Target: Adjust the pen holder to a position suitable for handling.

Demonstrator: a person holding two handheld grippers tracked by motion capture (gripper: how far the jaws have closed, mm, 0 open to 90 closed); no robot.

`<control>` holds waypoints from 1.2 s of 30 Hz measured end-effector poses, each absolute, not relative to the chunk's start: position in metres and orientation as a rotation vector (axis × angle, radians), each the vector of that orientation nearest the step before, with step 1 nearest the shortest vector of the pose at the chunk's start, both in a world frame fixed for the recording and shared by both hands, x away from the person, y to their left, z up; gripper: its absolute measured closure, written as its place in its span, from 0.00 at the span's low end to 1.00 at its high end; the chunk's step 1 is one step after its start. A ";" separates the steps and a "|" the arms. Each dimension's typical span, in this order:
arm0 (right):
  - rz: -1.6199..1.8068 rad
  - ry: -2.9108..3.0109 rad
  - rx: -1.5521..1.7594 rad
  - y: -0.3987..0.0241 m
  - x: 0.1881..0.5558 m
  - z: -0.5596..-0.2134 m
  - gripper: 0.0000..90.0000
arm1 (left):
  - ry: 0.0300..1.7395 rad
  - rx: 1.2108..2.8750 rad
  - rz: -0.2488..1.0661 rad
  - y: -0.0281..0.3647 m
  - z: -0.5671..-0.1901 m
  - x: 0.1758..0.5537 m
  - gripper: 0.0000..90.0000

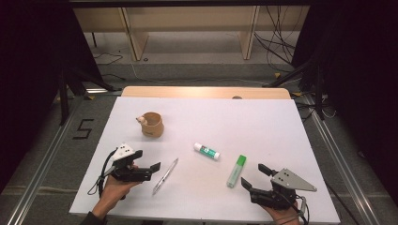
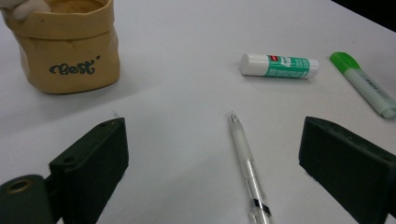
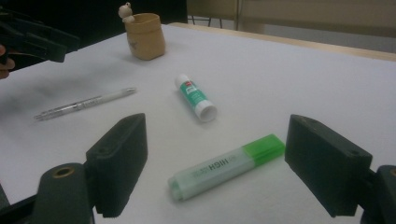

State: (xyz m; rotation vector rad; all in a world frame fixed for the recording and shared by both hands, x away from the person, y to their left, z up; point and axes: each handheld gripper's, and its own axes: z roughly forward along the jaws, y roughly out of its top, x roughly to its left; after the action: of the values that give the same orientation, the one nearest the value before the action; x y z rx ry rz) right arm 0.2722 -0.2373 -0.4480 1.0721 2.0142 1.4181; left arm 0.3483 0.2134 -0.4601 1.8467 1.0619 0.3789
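Observation:
A clear pen (image 1: 165, 176) (image 2: 247, 168) (image 3: 84, 103) lies on the white table (image 1: 263, 126), just right of my left gripper (image 1: 145, 160) (image 2: 212, 168), which is open with the pen between its jaws. A green highlighter (image 1: 236, 170) (image 3: 226, 166) (image 2: 364, 84) lies in front of my right gripper (image 1: 255, 175) (image 3: 215, 172), open and empty, the highlighter between its jaws on the table. A white and green glue stick (image 1: 206, 151) (image 2: 279, 66) (image 3: 195, 97) lies mid-table. A tan cup (image 1: 152, 124) (image 2: 67, 44) (image 3: 145, 35) marked "Best" stands at the back left.
A small white figure (image 1: 140, 121) (image 3: 126, 12) sits on the cup's rim. The table's wooden far edge (image 1: 206, 92) lies beyond the white sheet. Cables (image 1: 277, 42) and wooden shelving (image 1: 187, 23) are on the floor behind.

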 end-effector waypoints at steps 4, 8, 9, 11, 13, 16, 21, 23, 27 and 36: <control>1.417 2.013 1.071 -0.237 0.272 -0.448 0.25 | 1.086 1.855 0.386 0.213 -0.458 0.357 0.09; 1.417 2.016 1.071 -0.237 0.272 -0.448 0.25 | 1.121 1.850 0.402 0.215 -0.455 0.369 0.09; 1.416 2.016 1.070 -0.237 0.272 -0.448 0.25 | 1.121 1.850 0.402 0.215 -0.455 0.369 0.09; 1.416 2.019 1.070 -0.237 0.272 -0.448 0.25 | 1.135 1.850 0.418 0.217 -0.456 0.377 0.09; 1.416 2.019 1.069 -0.237 0.272 -0.449 0.25 | 1.140 1.851 0.416 0.218 -0.456 0.380 0.10; 1.414 2.017 1.068 -0.236 0.272 -0.449 0.25 | 1.136 1.860 0.466 0.220 -0.456 0.387 0.14; 1.414 2.018 1.071 -0.237 0.273 -0.449 0.25 | 1.152 1.857 0.487 0.227 -0.456 0.395 0.19; 1.415 2.019 1.071 -0.237 0.273 -0.449 0.25 | 1.170 1.851 0.499 0.229 -0.456 0.399 0.22; 1.415 2.017 1.074 -0.237 0.273 -0.449 0.25 | 1.196 1.845 0.514 0.232 -0.455 0.403 0.31; 1.417 2.017 1.079 -0.237 0.273 -0.449 0.25 | 1.323 1.865 0.558 0.240 -0.455 0.418 0.60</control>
State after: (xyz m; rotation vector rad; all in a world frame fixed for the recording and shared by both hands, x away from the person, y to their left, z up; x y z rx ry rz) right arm 0.2732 -0.2372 -0.4490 1.0786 2.0175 1.4166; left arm 0.4184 0.2405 -0.4548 1.8655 1.3228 0.5583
